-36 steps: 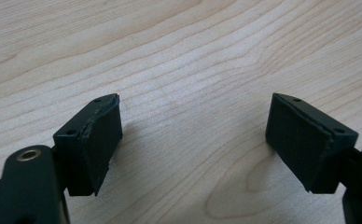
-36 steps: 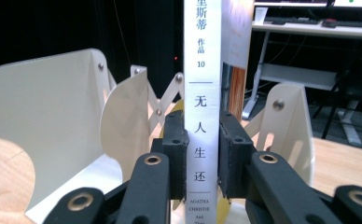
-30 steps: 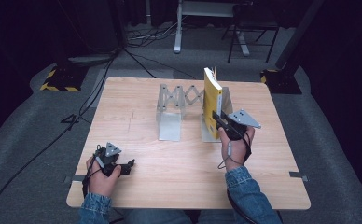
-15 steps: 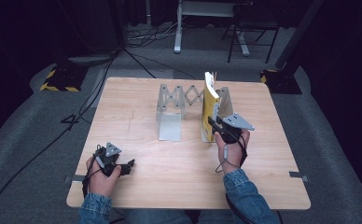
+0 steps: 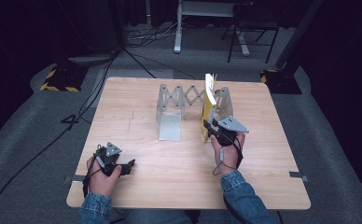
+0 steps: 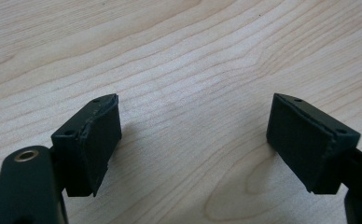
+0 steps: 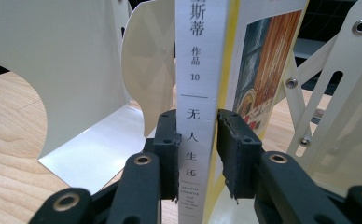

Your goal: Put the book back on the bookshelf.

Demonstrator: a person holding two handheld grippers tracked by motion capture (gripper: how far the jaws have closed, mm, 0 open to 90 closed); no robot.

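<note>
**Holding a paperback upright at the rack's end plate**

Standing on the wooden worktop, the expanding metal book rack received the book, upright against its right end. The right claw pinched the white spine, probably steadying it. The left claw rested wide and empty near the front edge. Yellow cover, Chinese lettering.

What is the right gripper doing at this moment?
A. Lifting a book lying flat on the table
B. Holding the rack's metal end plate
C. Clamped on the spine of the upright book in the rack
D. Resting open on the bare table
C: in the right gripper view the right gripper has a jaw pressed on each side of the white spine of the book, which stands upright in the expanding rack.
</note>
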